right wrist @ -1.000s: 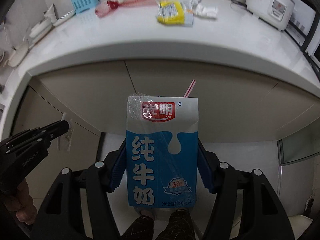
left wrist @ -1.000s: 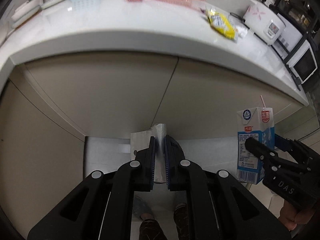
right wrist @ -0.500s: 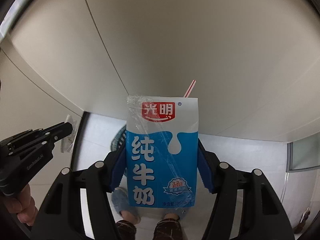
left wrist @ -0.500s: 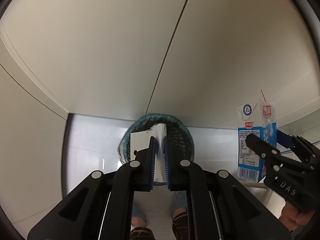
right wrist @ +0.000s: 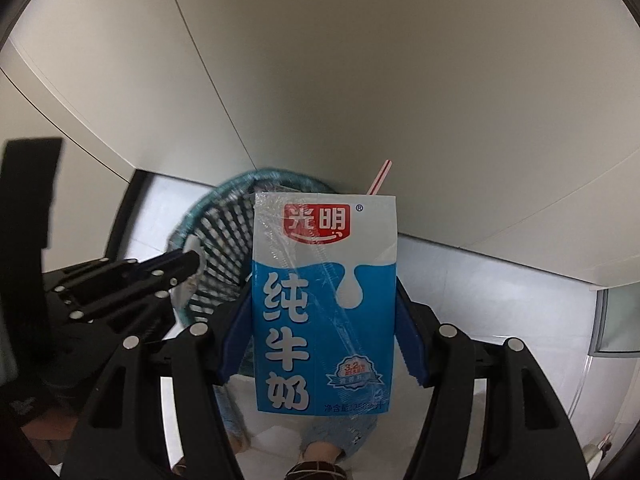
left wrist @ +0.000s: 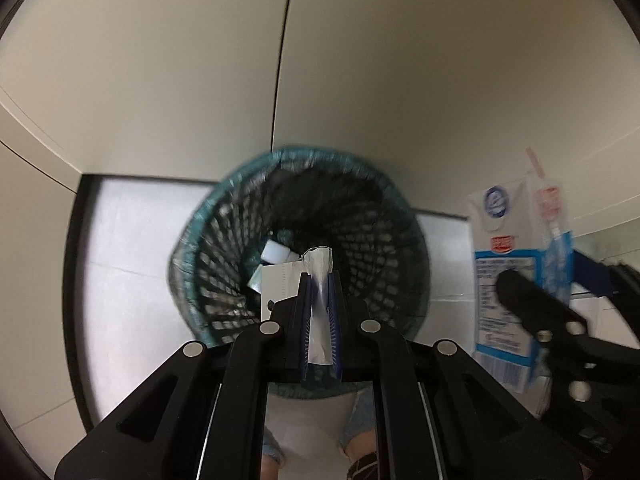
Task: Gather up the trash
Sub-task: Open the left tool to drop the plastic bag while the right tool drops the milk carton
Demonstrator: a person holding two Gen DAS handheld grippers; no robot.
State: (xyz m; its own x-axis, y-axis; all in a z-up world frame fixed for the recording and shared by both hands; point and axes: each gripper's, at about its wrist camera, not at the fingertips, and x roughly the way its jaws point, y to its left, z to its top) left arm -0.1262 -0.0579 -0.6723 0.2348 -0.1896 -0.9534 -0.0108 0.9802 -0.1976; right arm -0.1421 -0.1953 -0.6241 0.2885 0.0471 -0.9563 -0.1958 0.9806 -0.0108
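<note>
My left gripper (left wrist: 319, 280) is shut on a white paper wrapper (left wrist: 318, 268) and holds it over the mouth of a teal mesh trash bin (left wrist: 224, 216) on the floor. Some white scraps lie inside the bin. My right gripper (right wrist: 325, 308) is shut on a blue and white milk carton (right wrist: 325, 304) with a striped straw, held to the right of the bin (right wrist: 212, 224). The carton also shows in the left wrist view (left wrist: 516, 240), and the left gripper also shows in the right wrist view (right wrist: 192, 260).
Beige cabinet doors (left wrist: 360, 60) stand right behind the bin. The floor (left wrist: 120, 240) is light tile. The person's feet (right wrist: 320, 452) are below the grippers.
Both grippers have come down from counter height to the floor. The bin has come into view and now lies directly under the left gripper. Both grips are unchanged.
</note>
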